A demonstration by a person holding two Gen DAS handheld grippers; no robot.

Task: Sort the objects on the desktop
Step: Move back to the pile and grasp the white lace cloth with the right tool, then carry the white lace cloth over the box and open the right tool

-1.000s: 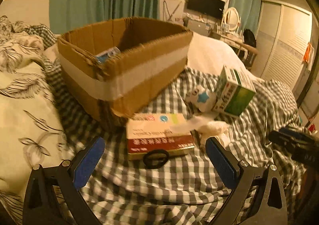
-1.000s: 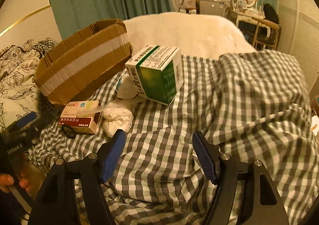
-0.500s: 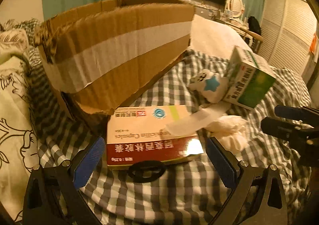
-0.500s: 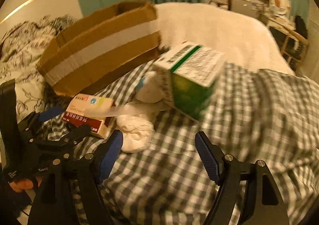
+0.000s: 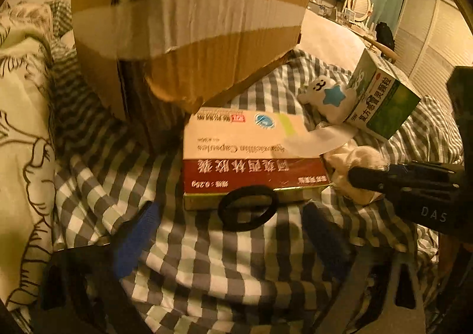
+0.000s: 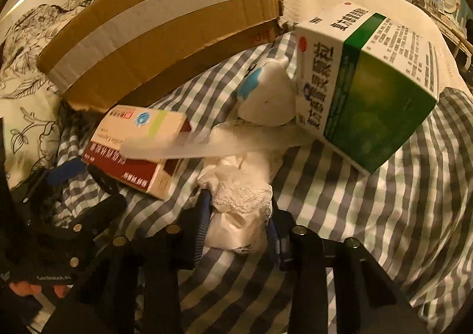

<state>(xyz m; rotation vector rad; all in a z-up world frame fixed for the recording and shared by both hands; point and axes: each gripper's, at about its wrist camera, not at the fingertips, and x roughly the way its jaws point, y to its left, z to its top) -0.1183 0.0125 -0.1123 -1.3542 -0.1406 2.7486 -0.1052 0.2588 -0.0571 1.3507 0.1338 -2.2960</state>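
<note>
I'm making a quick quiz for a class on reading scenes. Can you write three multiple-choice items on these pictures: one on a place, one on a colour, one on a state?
1. Where does the black hair tie lie?
A. In the cardboard box
B. Against the near edge of the red-and-cream medicine box
C. On top of the green box

2. What colour is the star on the small white plush toy?
A. Blue
B. Red
C. Yellow

3. What is between the fingers of the right gripper?
A. Nothing
B. The green box
C. The crumpled white tissue

Key:
1 B: the tie rests on the checked cloth, touching the medicine box.
2 A: the left wrist view shows a blue star.
3 C: the closing fingers flank the tissue on both sides.
</note>
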